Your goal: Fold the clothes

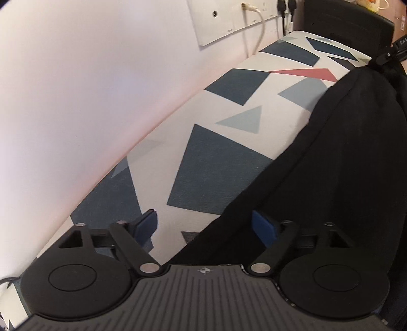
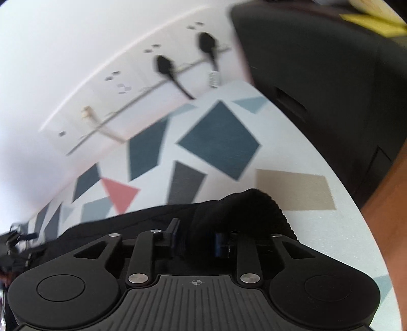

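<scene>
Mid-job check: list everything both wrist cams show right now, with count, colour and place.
garment: one, black, lying on the cloth; its ribbed edge sits between the right gripper's fingers.
cloth: one, white with blue, grey, red and tan shapes, covering the work surface.
wall: white, behind the surface.
socket panel: one, white, on the wall.
cable: one, white, hanging from the panel.
plugs: two, black, in the panel.
dark object: one, black, at the far end; blurred.
left gripper: black with blue pads, open, at the garment's edge.
right gripper: black with blue pads, part closed around the ribbed edge; grip uncertain.
</scene>
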The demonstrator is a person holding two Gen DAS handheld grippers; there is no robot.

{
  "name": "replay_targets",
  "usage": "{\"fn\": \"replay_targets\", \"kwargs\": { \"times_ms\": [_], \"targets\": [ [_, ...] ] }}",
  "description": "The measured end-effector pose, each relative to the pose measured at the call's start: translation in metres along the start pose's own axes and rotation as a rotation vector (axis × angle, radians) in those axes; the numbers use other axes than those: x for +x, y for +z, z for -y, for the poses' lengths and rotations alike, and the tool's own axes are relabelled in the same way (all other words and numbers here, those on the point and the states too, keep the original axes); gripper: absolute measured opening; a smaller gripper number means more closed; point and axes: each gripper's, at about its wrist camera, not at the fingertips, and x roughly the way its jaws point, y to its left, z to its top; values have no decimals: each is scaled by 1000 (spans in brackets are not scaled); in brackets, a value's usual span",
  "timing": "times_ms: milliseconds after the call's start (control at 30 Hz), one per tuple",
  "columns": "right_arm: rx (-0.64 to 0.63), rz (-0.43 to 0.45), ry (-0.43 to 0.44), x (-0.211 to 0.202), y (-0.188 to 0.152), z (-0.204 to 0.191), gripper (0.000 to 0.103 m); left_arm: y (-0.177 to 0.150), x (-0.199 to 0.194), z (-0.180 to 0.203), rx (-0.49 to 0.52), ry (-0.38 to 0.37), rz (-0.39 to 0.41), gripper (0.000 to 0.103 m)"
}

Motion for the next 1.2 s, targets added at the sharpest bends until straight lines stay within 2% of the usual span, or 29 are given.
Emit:
{"fn": "replay_targets", "kwargs": {
  "times_ms": [67, 100, 200, 233, 300, 333, 400, 467, 500, 567, 600, 667, 733, 767, 800, 833, 867, 900, 933, 967, 1033, 1100, 1200],
  "targets": [
    [6, -14, -7, 4, 1, 1, 26, 1, 3, -6, -24, -13, -13, 92],
    [20, -13, -14, 6, 1, 3, 30, 1, 4, -8, -32, -16, -17, 95],
    [76, -10, -11, 16, 6, 10, 34, 0, 7, -14, -71, -33, -29, 96],
    [96, -8, -9, 20, 8, 13, 35, 0, 6, -15, -87, -42, -34, 95],
    [129, -14, 0, 23, 11, 15, 37, -2, 1, -12, -67, -103, -45, 80],
    [131, -18, 1, 24, 12, 15, 37, -3, -2, -10, -41, -136, -52, 78],
    [120, -26, -1, 24, 13, 13, 38, -6, -6, -5, 13, -154, -67, 78],
    [103, -26, -4, 24, 12, 12, 38, -6, -5, -6, 18, -159, -83, 82],
    [93, -25, -5, 24, 12, 11, 39, -5, -3, -7, 7, -157, -94, 90],
    [104, -19, -1, 25, 11, 11, 40, -1, 3, -10, -58, -137, -117, 98],
    [116, -17, 1, 25, 11, 12, 41, 0, 6, -11, -102, -133, -126, 98],
    [138, -18, 1, 25, 12, 12, 42, -3, 4, -8, -129, -113, -94, 96],
    [153, -20, -2, 25, 12, 11, 44, -8, -2, -4, -181, -100, -58, 84],
    [159, -18, -2, 26, 12, 11, 44, -10, -4, -2, -207, -93, -40, 69],
    [166, -16, -3, 26, 13, 11, 46, -11, -9, 1, -249, -74, -17, 39],
    [168, -13, -10, 26, 12, 10, 46, -10, -11, 5, -286, -47, -6, 25],
    [167, -8, -20, 26, 12, 9, 40, -9, -13, 12, -312, -25, -2, 10],
    [159, -6, -50, 26, 11, 6, 20, -9, -15, 23, -306, 22, 2, 9],
    [147, -5, -89, 26, 11, 3, 8, -8, -16, 33, -279, 65, 6, 9],
    [139, 17, -101, 21, 10, -1, 8, -9, -19, 40, -255, 98, 10, 8],
    [126, 79, -99, 3, 8, -12, 8, -13, -30, 44, -271, 136, 40, 8],
    [112, 140, -96, -15, 6, -22, 7, -16, -53, 39, -305, 171, 113, 8],
    [90, 252, -20, -57, 4, -41, 7, -14, -99, 34, -347, 251, 247, 8]
  ]
}}
